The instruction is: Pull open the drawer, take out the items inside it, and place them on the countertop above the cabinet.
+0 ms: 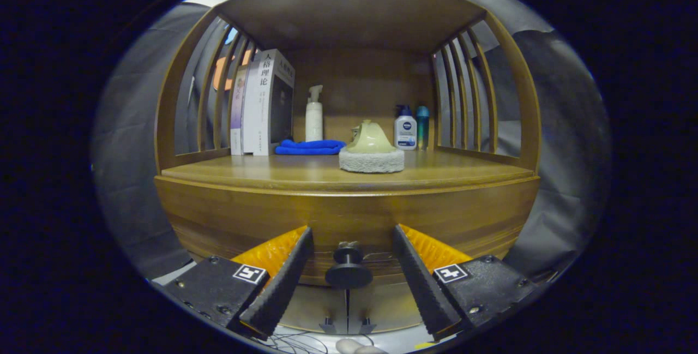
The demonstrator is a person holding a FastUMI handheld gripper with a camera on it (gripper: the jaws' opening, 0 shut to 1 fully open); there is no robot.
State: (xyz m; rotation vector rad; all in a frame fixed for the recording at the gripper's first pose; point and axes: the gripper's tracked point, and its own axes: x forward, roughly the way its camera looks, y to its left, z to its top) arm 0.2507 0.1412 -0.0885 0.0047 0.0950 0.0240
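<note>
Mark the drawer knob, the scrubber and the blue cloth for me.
drawer knob (348, 273), gripper view, its round black face.
scrubber (371, 161), gripper view, its grey pad.
blue cloth (310, 147), gripper view, its folded middle.

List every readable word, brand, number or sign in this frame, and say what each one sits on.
"人格理论": on the spine of the white book standing on the countertop.
Smaller print on that book: too small to read.
Label on the blue-capped white bottle: too small to read reliably.
Squares on the fingers of the open tool, which flank the drawer knob: coded markers, not text.
</note>
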